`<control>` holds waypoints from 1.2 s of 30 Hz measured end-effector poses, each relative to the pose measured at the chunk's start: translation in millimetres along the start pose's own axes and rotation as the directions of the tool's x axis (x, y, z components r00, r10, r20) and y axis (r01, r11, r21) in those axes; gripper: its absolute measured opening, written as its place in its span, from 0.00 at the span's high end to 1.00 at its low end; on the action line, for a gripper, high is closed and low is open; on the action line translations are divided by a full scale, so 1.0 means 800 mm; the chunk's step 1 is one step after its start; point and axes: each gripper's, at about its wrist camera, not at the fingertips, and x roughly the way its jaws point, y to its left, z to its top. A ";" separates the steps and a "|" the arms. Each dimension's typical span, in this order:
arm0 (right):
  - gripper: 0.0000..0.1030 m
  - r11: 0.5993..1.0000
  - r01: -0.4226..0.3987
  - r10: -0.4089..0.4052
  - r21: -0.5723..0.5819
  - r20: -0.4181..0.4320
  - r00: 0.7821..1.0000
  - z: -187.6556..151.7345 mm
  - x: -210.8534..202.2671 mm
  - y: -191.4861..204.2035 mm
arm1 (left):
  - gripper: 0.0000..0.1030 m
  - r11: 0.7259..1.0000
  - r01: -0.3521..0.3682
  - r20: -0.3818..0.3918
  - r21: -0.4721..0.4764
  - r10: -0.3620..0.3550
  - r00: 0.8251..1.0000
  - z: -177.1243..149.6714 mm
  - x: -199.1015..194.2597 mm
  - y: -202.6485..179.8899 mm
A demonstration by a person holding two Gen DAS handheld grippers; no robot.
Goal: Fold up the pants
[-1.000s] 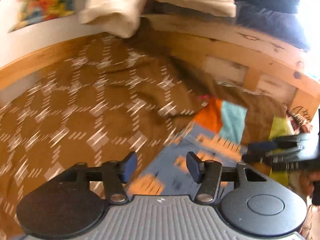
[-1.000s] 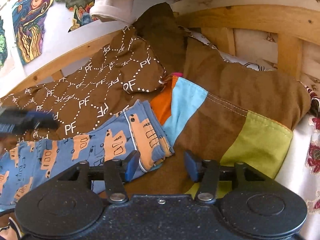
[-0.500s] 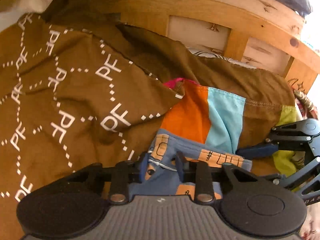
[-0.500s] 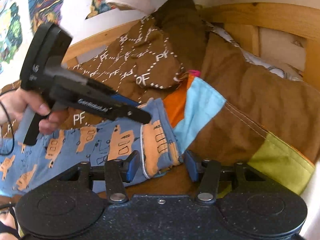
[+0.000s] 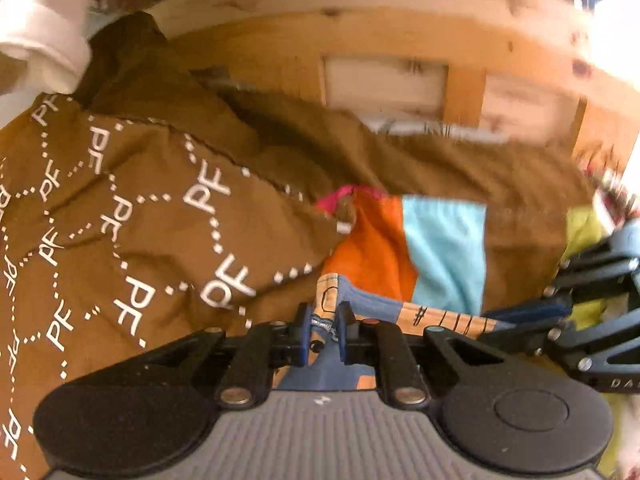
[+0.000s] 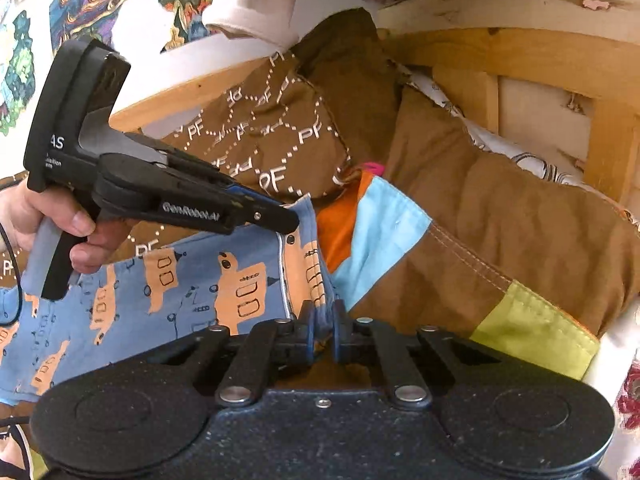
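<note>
The pants (image 6: 168, 292) are blue with orange vehicle prints and lie flat on a brown blanket. My left gripper (image 5: 323, 332) is shut on the far corner of the pants' end hem (image 5: 400, 312). It also shows in the right wrist view (image 6: 286, 220), held by a hand. My right gripper (image 6: 322, 330) is shut on the near corner of the same hem. It also shows at the right edge of the left wrist view (image 5: 516, 316). The rest of the pants runs left out of view.
A brown "PF" patterned blanket (image 5: 132, 240) covers the bed. A brown cushion with orange, light blue and green patches (image 6: 500, 240) lies just beyond the hem. A wooden bed frame (image 5: 400, 40) stands behind. White cloth (image 6: 256, 4) hangs at the upper left.
Both grippers have closed on the pants' hem. The left gripper moved in from the left over the blanket to the hem's far corner.
</note>
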 end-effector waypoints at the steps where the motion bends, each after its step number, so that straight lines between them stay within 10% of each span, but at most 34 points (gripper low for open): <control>1: 0.90 1.000 0.004 -0.004 -0.007 -0.026 1.000 -0.001 0.006 0.001 | 0.81 1.000 -0.015 -0.006 0.010 0.015 1.000 -0.002 0.005 -0.002; 5: 0.86 1.000 0.022 -0.022 -0.004 -0.041 0.999 -0.004 0.014 0.000 | 0.56 0.998 -0.039 0.025 -0.040 0.040 0.999 -0.005 0.001 0.004; 10: 0.50 0.993 0.061 -0.061 -0.103 0.010 0.998 -0.007 -0.001 0.019 | 0.37 0.987 -0.108 0.103 -0.115 0.120 0.987 -0.027 -0.050 0.017; 17: 0.22 0.921 0.059 -0.032 -0.385 0.076 0.997 -0.016 -0.005 0.087 | 0.19 0.908 -0.333 0.034 -0.255 0.352 0.935 -0.152 -0.154 0.003; 22: 0.15 0.892 0.021 -0.030 -0.452 -0.011 0.999 -0.028 0.014 0.115 | 0.19 0.819 -0.457 -0.188 -0.348 0.416 0.890 -0.265 -0.198 -0.007; 26: 0.05 0.875 0.119 -0.153 -0.469 -0.036 0.987 -0.039 0.029 0.110 | 0.15 0.686 -0.540 -0.351 -0.487 0.413 0.841 -0.353 -0.243 0.004; 29: 0.01 0.898 0.189 -0.221 -0.398 -0.037 0.975 -0.035 0.026 0.096 | 0.14 0.612 -0.528 -0.374 -0.589 0.372 0.849 -0.390 -0.288 0.012; 36: 0.01 0.901 0.127 -0.138 -0.414 0.004 0.990 -0.024 0.009 0.132 | 0.14 0.582 -0.465 -0.245 -0.667 0.418 0.875 -0.382 -0.336 0.009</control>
